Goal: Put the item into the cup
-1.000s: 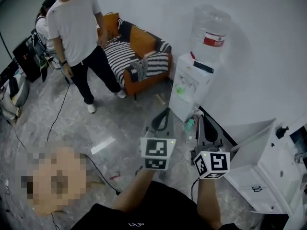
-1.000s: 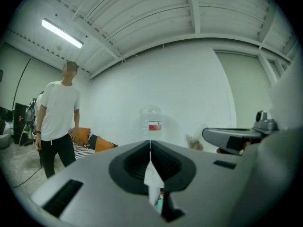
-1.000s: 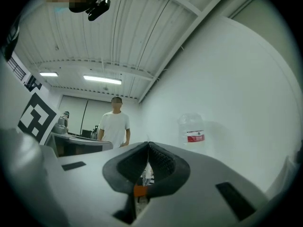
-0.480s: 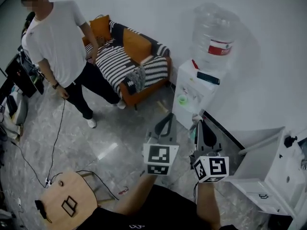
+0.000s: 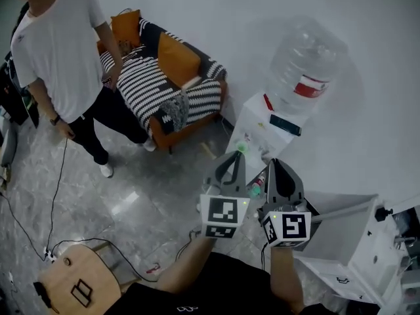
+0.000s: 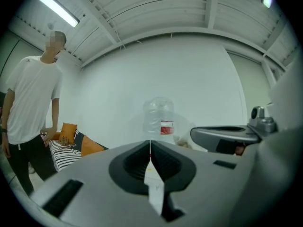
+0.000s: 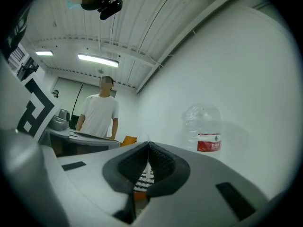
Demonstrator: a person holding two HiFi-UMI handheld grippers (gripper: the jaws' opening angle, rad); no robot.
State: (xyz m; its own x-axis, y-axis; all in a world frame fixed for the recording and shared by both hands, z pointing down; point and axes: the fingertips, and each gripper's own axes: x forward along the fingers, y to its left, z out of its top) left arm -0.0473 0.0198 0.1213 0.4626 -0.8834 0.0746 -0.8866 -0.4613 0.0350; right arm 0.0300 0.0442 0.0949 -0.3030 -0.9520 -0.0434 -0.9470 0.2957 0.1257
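Observation:
No cup or item is clear in any view. A white water dispenser point(image 5: 262, 130) with a big clear bottle point(image 5: 307, 71) stands by the wall. A small green object point(image 5: 241, 148) sits at its front; I cannot tell what it is. My left gripper point(image 5: 234, 156) and right gripper point(image 5: 279, 164) are held side by side in the air just before the dispenser. Both are shut with nothing between the jaws. The bottle point(image 6: 160, 119) shows straight ahead of the left gripper point(image 6: 150, 144), and the same bottle point(image 7: 203, 126) lies right of the right gripper point(image 7: 148, 148).
A person in a white T-shirt point(image 5: 59, 51) stands at the left by a striped orange sofa point(image 5: 164, 87). A round wooden stool point(image 5: 72, 287) and cables point(image 5: 59, 195) are on the floor at lower left. A white cabinet point(image 5: 354, 241) stands at the right.
The view and both grippers have come closer to the water dispenser, which now looms larger ahead. Both grippers stay shut and side by side.

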